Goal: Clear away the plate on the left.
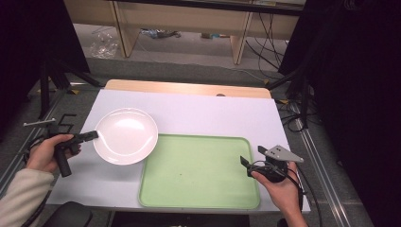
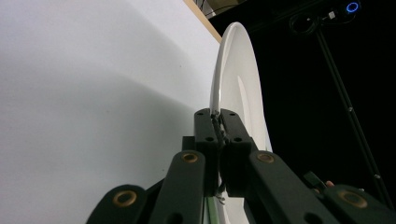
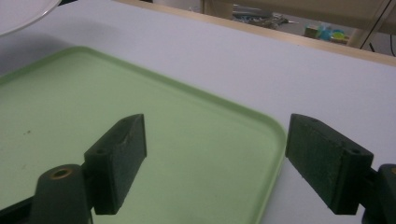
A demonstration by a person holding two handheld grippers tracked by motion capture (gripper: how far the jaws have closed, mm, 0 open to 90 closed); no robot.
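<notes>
From above, we saw the left gripper [image 1: 93, 135] clamped on the left rim of the white plate [image 1: 126, 135], which sat over the white table cover [image 1: 198, 113] with its right edge reaching past the near-left corner of the green tray [image 1: 198, 171]. Whether the plate rested flat or was lifted we could not tell from that height. The left gripper view settled the grip: the two black jaws met tightly on the thin rim of the plate [image 2: 236, 79], pads pressing from both sides, and it showed the plate edge-on beside the table cover [image 2: 84, 93].

The right gripper [image 1: 250, 163] hovered at the tray's right edge in the high view, held in the person's hand; there its jaws were too small to judge. In the right gripper view we found them standing wide apart with nothing between them, over the tray's [image 3: 140, 116] far-right corner, with a sliver of the plate [image 3: 23, 11] top left.
</notes>
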